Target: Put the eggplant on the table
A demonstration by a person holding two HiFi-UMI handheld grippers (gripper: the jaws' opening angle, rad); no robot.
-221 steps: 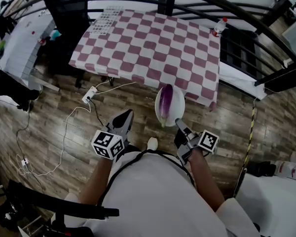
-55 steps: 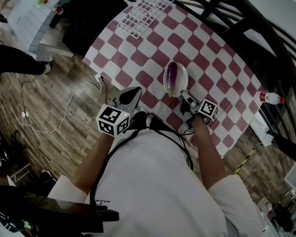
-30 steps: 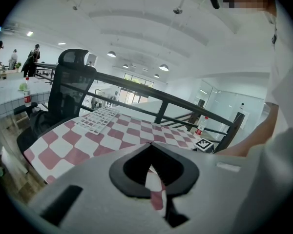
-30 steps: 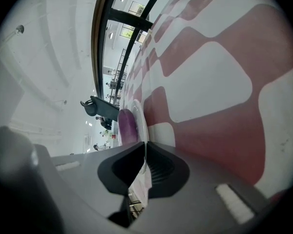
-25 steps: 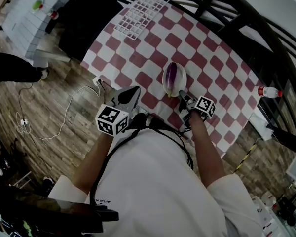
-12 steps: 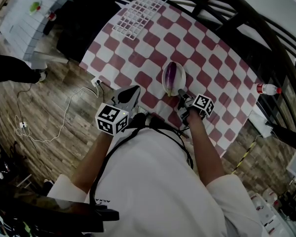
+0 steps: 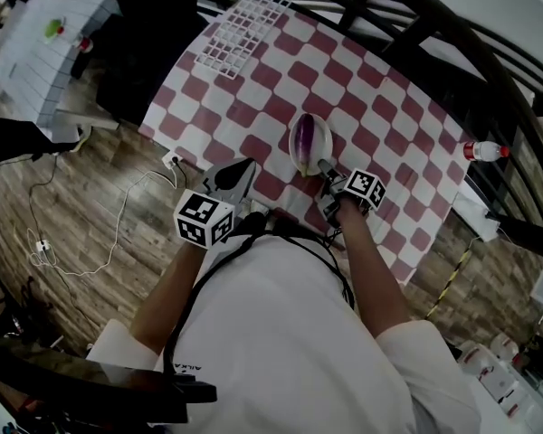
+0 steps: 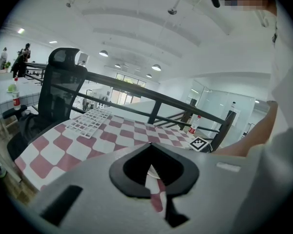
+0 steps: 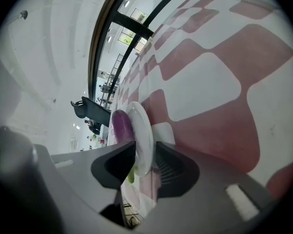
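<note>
One snag: my right gripper (image 7: 326,170) has just been spreading, yet the plate (image 7: 321,145) rim sits between its jaws. The eggplant (image 7: 303,138) lies on that plate near the counter's (image 7: 389,98) near edge, so a crooked withdrawal could drag both off.

glossy eggplant (image 7: 304,139) on smooth white plate (image 7: 323,145), matt checked tablecloth (image 7: 371,89), wood-plank floor (image 7: 100,211)

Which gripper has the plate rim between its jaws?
The right gripper: its jaws, just opened, straddle the plate rim; the left gripper is shut and empty.
</note>
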